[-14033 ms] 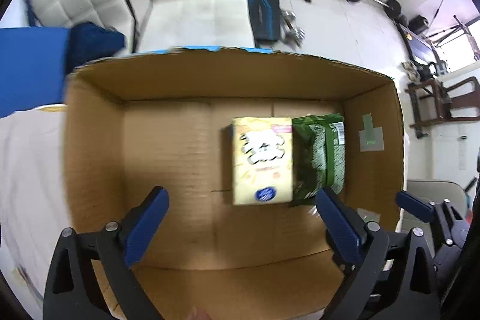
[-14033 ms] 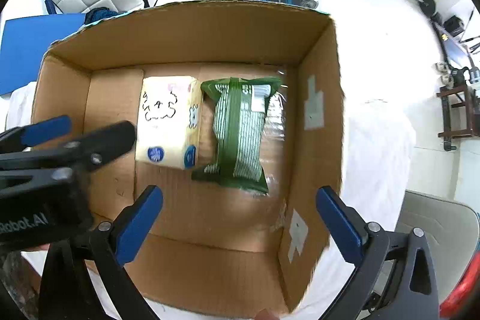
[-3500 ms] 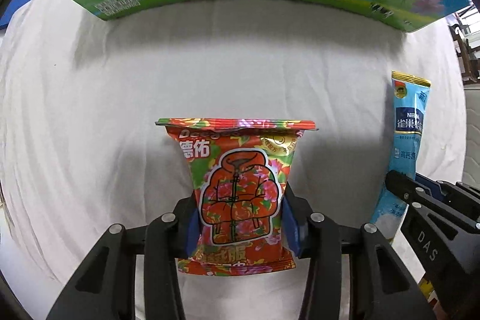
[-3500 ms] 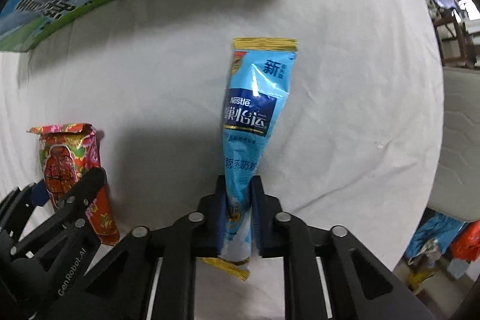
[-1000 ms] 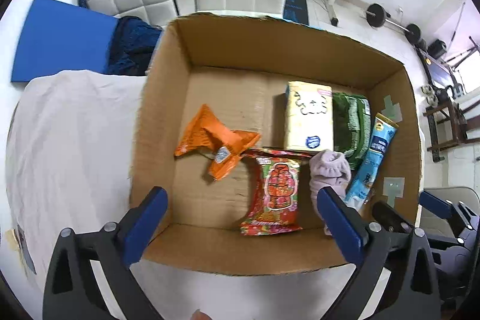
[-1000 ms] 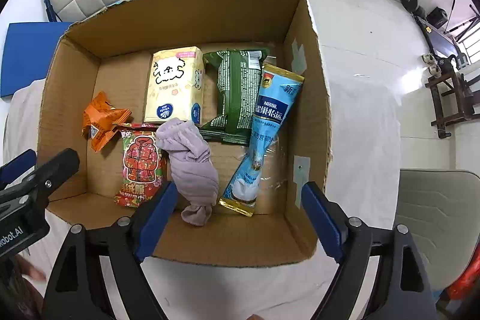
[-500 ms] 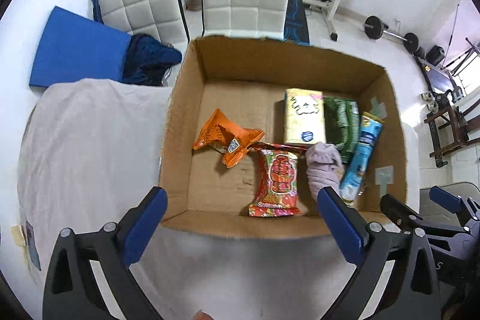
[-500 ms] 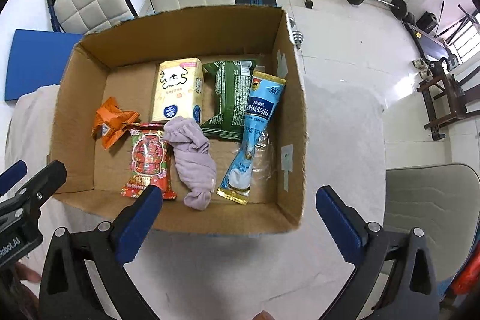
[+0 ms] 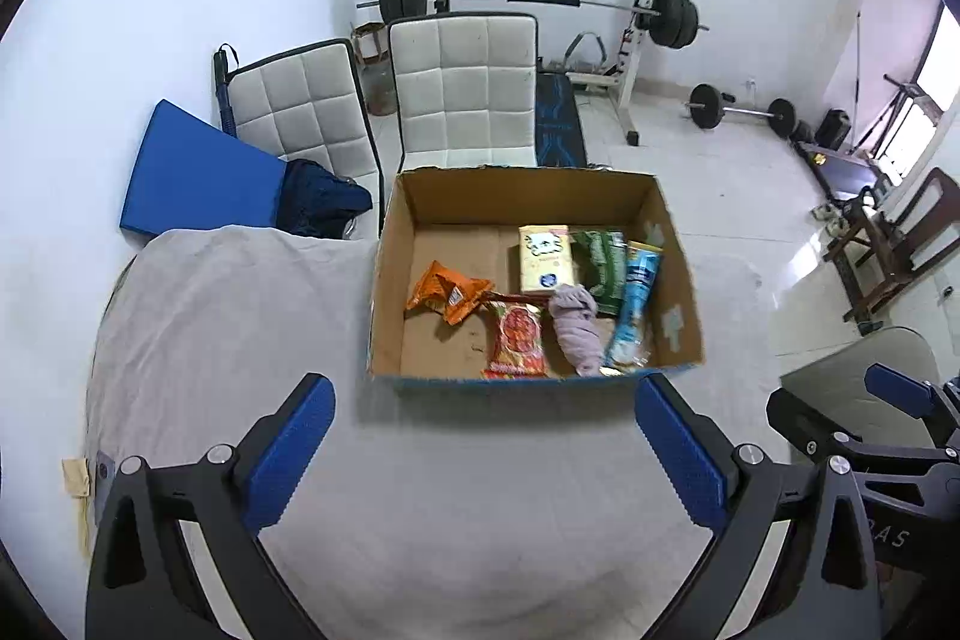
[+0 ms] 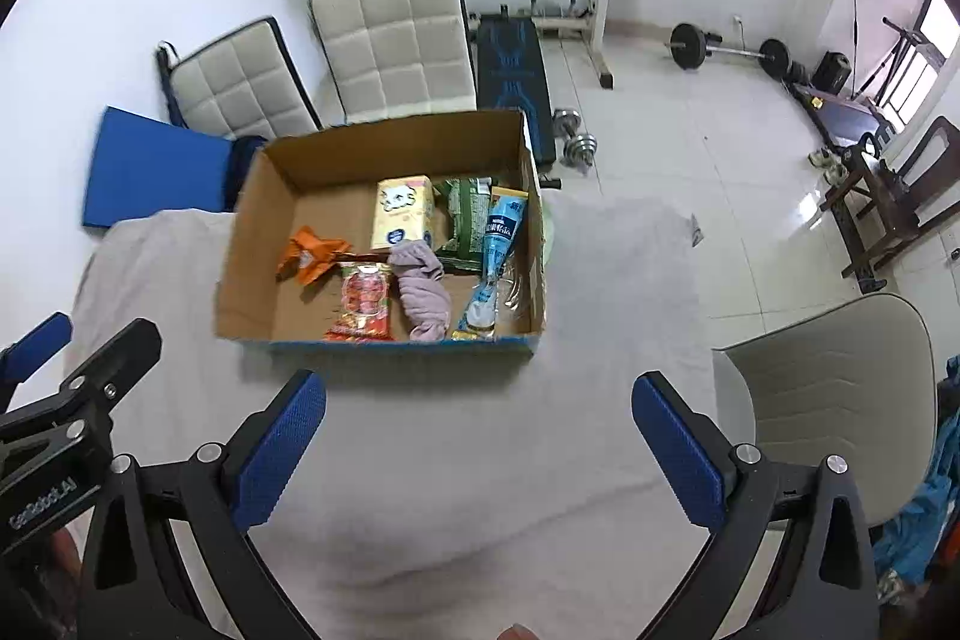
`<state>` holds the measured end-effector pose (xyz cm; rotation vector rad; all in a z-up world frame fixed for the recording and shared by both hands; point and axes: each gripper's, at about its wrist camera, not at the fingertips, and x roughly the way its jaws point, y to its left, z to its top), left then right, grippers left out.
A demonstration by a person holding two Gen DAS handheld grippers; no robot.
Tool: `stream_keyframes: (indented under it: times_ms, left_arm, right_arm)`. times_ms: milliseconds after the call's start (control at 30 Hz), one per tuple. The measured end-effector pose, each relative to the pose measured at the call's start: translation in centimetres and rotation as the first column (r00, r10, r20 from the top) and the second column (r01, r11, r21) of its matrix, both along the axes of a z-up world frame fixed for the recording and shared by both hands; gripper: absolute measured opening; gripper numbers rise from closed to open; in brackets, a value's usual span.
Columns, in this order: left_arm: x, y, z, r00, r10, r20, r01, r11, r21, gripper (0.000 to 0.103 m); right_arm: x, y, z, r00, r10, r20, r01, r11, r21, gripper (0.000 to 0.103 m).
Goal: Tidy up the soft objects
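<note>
Holding both claws over the bare sheet, you have nothing pinched: your left gripper [image 9: 480, 451] is spread wide with only cloth between its blue pads, and your right gripper [image 10: 479, 448] has just been opening to its widest, with nothing between its jaws either. Every soft thing you can see lies inside the cardboard box [image 9: 681, 280]: the orange wrapper [image 9: 447, 293] on the left, the red snack bag [image 9: 516, 340] near the front wall, the purple cloth [image 9: 576, 328] beside it, the yellow tissue pack [image 9: 543, 259], the green packet [image 9: 603, 262] and the blue pouch [image 9: 636, 298] against the right wall.

The sorting looks close to done, so the risks from here are small ones. The box sits near the far edge of the white sheet [image 9: 240, 316]; if you bump its front wall on another trip, it could slide toward the chairs [image 9: 468, 88]. The blue pouch leans on the packet rather than lying flat, and a careless reach could tip it.

Your left view shows the right claw's arm at its right edge, well clear of the box. Your right view shows the left claw low on its left side, the dumbbells [image 10: 573, 142] on the floor just beyond the box's far corner, and the beige chair [image 10: 840, 400] on the right in full, which the left view only clips.
</note>
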<state>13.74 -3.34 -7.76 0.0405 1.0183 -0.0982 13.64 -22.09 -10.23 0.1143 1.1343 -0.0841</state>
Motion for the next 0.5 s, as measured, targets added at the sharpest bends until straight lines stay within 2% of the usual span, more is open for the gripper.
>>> stream_keyframes:
  times_ms: [133,300,500]
  left_arm:
    - [-3.3,1.0,3.1,0.999,0.018,0.037,-0.017,0.999,-0.028,0.103]
    - [-6.6,1.4,6.8,0.996,0.015,0.092,-0.013,1.0,-0.02,0.103]
    - [-9.0,1.6,9.0,0.993,-0.007,0.119,0.009,1.0,-0.016,0.103]
  right_arm:
    - [-4.0,-0.2,3.3,0.999,-0.003,0.049,0.002,1.0,0.018,0.103]
    - [-8.8,-0.2,7.6,0.994,-0.007,0.111,0.004,1.0,0.025,0.103]
    - [-13.0,0.7,10.9,0.991,0.033,0.134,-0.034,0.999,0.008,0.103]
